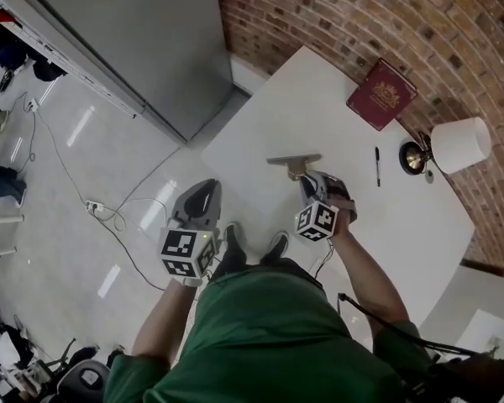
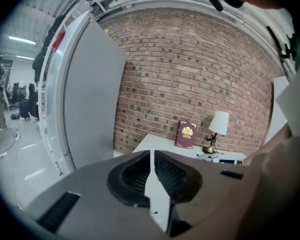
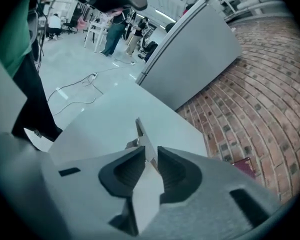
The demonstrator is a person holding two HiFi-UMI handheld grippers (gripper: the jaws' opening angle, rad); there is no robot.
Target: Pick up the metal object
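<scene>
The metal object (image 1: 293, 159) is a flat grey blade with a short brass-coloured stem. It is held over the near part of the white table (image 1: 319, 99). My right gripper (image 1: 307, 180) is shut on its stem end. In the right gripper view the blade (image 3: 141, 132) sticks up and forward from between the two jaws of the right gripper (image 3: 150, 160). My left gripper (image 1: 207, 190) hangs off the table's left edge over the floor. Its jaws are shut with nothing between them, as the left gripper view shows for the left gripper (image 2: 152, 160).
A dark red book (image 1: 381, 93) leans on the brick wall at the table's far side. A white-shaded lamp (image 1: 458, 145) and a black pen (image 1: 376, 164) are at the right. A grey partition (image 1: 151, 40) stands at the left, with cables (image 1: 109, 212) on the floor.
</scene>
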